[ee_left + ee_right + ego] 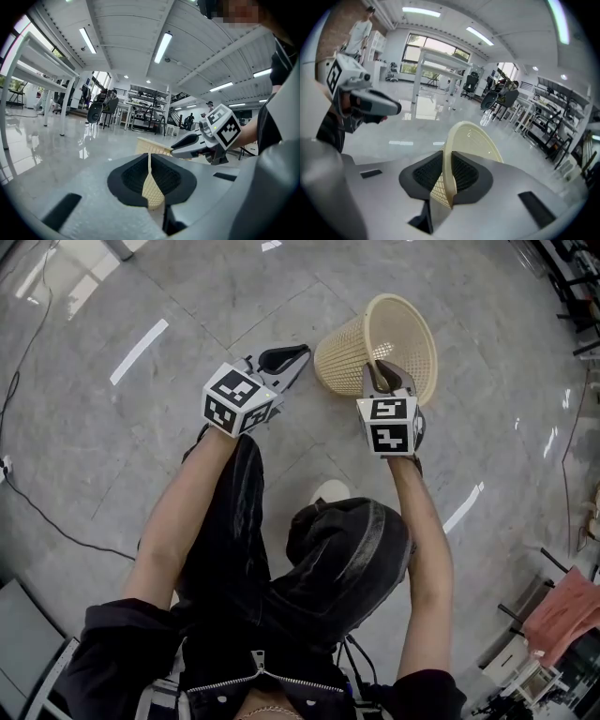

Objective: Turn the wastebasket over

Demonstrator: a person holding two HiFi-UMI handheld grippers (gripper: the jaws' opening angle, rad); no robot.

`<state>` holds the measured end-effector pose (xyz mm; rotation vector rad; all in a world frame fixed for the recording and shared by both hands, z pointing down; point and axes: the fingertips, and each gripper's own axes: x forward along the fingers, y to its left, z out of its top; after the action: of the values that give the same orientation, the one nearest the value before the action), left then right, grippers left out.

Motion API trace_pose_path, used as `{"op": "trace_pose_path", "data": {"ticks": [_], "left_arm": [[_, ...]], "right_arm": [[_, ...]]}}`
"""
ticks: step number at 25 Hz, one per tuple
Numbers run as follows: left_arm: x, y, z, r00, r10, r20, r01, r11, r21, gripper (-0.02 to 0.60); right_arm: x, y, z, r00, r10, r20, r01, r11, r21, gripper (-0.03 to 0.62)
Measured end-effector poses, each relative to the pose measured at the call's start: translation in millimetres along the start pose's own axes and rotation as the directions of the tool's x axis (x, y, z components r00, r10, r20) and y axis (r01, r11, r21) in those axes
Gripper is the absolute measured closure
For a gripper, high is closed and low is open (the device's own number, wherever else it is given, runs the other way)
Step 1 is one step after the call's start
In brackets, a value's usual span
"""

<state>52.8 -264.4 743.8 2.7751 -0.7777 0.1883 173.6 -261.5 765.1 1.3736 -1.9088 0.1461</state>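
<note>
right gripper [386, 373] clamped on wastebasket [342, 357] rim, upper right; left gripper [286, 360] fully closed, just left of its base.

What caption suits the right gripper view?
Right tongs clamped on the rim of the cream wastebasket, left tongs at upper left.

Glossy grey tiled floor [187, 296], white desks [51, 63], black office chairs [490, 99], ceiling strip lights [162, 47], large windows [423, 43], metal shelving racks [562, 110]
</note>
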Motion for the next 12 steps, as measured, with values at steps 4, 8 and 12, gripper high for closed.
{"op": "trace_pose_path", "data": {"ticks": [4, 8, 12], "left_arm": [[1, 6, -3, 1.000, 0.021, -0.006, -0.021, 1.000, -0.006, 0.572], [-1, 23, -7, 0.995, 0.095, -0.010, -0.095, 0.995, -0.020, 0.571], [2, 39, -16, 0.989, 0.141, -0.046, -0.143, 0.988, -0.054, 0.478]], "right_arm": [[-5, -14, 6, 0.995, 0.011, 0.097, -0.035, 0.969, 0.245, 0.536], [-2, -26, -16, 0.996, -0.012, 0.089, -0.022, 0.930, 0.366, 0.540], [-4, -35, -45, 0.998, -0.040, 0.040, 0.021, 0.918, 0.396, 0.542]]}}
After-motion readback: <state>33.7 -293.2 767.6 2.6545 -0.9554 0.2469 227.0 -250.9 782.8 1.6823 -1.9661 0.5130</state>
